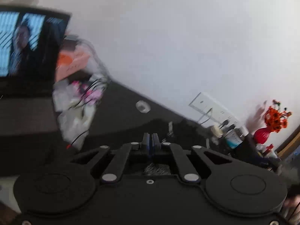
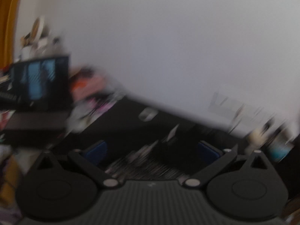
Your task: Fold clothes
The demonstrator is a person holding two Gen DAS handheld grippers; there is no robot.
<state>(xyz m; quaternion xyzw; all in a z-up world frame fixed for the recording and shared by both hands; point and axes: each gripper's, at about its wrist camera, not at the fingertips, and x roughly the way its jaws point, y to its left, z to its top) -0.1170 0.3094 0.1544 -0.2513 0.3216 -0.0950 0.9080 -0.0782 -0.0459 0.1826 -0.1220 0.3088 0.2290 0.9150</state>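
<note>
My left tool [image 1: 150, 140] is clenched with nothing visibly pinched; my right tool [image 2: 151, 150] stands released over the dark garment [image 2: 142, 131], which lies on the surface right of the laptop [image 1: 28, 56]. Soft, light cloth, I judge; best pinched at a hem or corner.

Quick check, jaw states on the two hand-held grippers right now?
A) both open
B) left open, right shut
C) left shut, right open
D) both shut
C: the left hand-held gripper has its blue pads pressed together, while the right hand-held gripper shows its pads spread far apart.
</note>
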